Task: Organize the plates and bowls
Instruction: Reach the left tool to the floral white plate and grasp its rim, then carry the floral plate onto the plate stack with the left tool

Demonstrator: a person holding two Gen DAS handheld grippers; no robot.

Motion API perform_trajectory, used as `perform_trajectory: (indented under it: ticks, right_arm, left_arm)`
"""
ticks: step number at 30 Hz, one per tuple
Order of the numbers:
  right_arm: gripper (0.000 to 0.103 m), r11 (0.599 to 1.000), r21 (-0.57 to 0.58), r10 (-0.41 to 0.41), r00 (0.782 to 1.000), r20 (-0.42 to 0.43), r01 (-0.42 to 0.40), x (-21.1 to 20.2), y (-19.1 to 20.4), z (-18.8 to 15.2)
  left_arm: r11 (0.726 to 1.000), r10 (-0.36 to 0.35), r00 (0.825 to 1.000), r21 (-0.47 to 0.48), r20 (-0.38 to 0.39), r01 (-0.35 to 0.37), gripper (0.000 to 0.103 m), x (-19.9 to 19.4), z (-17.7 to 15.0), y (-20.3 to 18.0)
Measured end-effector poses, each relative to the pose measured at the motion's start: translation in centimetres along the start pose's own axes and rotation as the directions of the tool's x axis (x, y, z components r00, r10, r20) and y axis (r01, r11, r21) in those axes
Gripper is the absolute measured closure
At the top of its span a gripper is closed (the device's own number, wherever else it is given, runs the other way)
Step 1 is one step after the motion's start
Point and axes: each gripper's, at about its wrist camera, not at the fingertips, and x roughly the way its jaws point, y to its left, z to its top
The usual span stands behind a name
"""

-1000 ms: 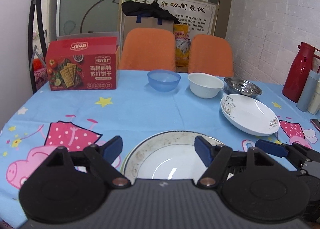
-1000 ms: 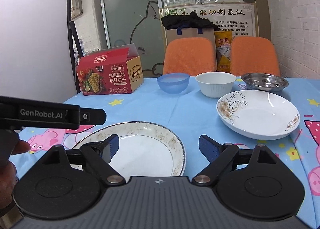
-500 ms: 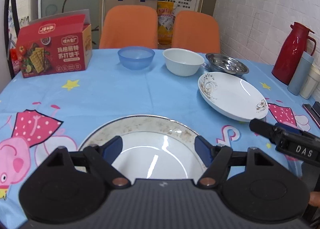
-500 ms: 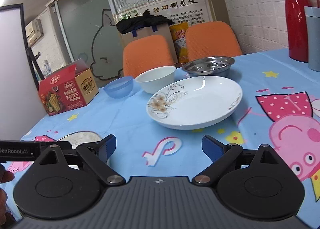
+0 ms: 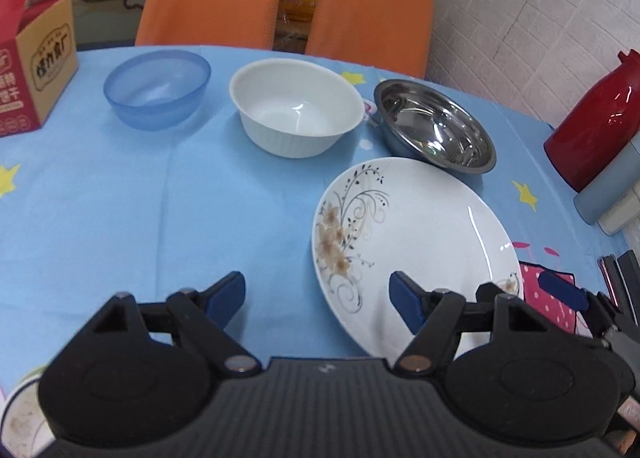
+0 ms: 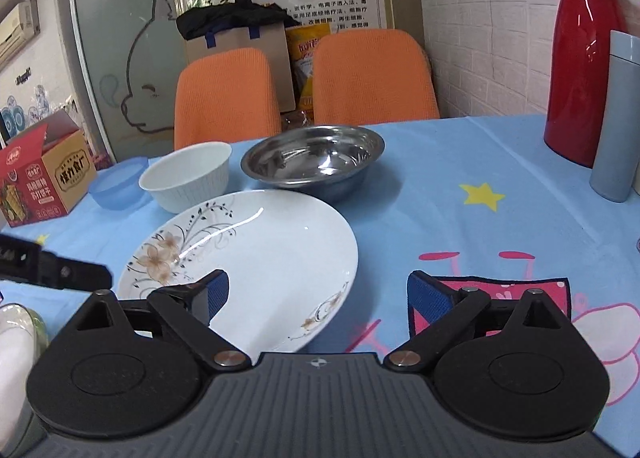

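Left wrist view: both tongs hover spread and empty over the flowered plate.
Left gripper straddles its near rim; right gripper likewise; three bowls sit just behind on the blue tablecloth.

red flask, cracker box; two orange chairs

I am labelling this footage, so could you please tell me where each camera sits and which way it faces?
Left wrist: on the left gripper, angled down over the table at the flowered plate and three bowls; its open fingers show, and the right gripper's tip at right.
Right wrist: on the right gripper, lower and flatter, facing the chairs; open fingers show, the left gripper at left.
Shared: plate, white bowl, steel bowl, red flask.
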Motion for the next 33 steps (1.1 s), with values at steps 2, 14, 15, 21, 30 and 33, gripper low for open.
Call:
perform_trajectory:
  ticks: [2, 14, 15, 21, 30, 33]
  right_arm:
    - [0.0, 1.0, -0.013, 0.004, 1.0, -0.026, -0.004, 0.8, -0.1, 0.2]
    - [0.0, 0.997, -0.073, 0.023, 0.997, -0.073, -0.028, 3.4, 0.9, -0.1]
    - [0.0, 0.997, -0.071, 0.022, 0.997, -0.074, -0.027, 3.5, 1.0, -0.1]
    - [0.0, 0.997, -0.075, 0.016, 0.995, -0.094, -0.023, 3.7, 1.0, 0.3]
    - [0.0, 0.997, -0.073, 0.029, 0.998, -0.048, -0.033, 3.2, 1.9, -0.2]
    - [0.0, 0.999, -0.047, 0.015, 0.999, -0.036, -0.017, 2.2, 2.0, -0.2]
  left_arm:
    - [1.0, 0.005, 1.0, 0.008, -0.014, -0.005, 0.031, 1.5, 0.6, -0.6]
    - [0.992, 0.066, 0.998, 0.104, 0.01, -0.066, 0.031, 3.9, 0.6, -2.2]
    - [0.991, 0.072, 0.997, 0.116, 0.014, -0.073, 0.031, 4.0, 0.5, -2.4]
    - [0.99, 0.051, 0.999, 0.133, 0.01, -0.052, 0.034, 3.8, 0.1, -2.8]
    - [0.984, 0.038, 0.999, 0.176, 0.018, -0.041, 0.051, 3.1, -0.6, -3.7]
    - [0.98, 0.032, 0.999, 0.193, 0.042, -0.039, 0.053, 1.8, -1.0, -3.8]
